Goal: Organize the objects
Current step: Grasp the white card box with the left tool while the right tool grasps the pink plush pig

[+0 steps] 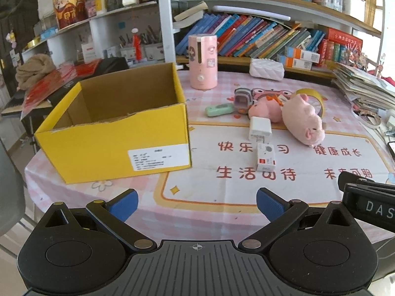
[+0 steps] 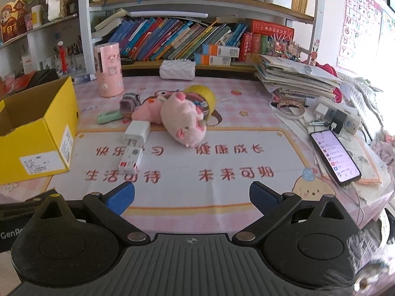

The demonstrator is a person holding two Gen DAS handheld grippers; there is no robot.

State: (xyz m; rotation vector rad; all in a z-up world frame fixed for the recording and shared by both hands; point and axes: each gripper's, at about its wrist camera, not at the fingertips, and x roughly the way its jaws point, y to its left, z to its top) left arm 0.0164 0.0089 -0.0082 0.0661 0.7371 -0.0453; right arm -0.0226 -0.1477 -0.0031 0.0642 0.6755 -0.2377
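Note:
An open yellow cardboard box (image 1: 116,145) (image 2: 34,133) stands empty at the table's left. To its right lie a small white-and-red box (image 1: 265,157) (image 2: 130,160), a white charger (image 1: 259,128) (image 2: 136,132), a big pink pig plush (image 1: 302,120) (image 2: 184,120), a smaller pink plush (image 1: 264,111) (image 2: 147,112), a mint green gadget (image 1: 218,109) (image 2: 108,117), a grey toy (image 1: 243,98) (image 2: 128,103) and a yellow tape roll (image 1: 312,96) (image 2: 205,96). My left gripper (image 1: 197,204) and right gripper (image 2: 192,197) are open and empty, near the front edge.
A pink cylinder (image 1: 203,61) (image 2: 109,70) and a white quilted pouch (image 1: 266,69) (image 2: 177,69) stand at the back, before bookshelves. A pile of papers (image 2: 296,79), a power strip (image 2: 340,118) and a lit phone (image 2: 334,155) sit at the right.

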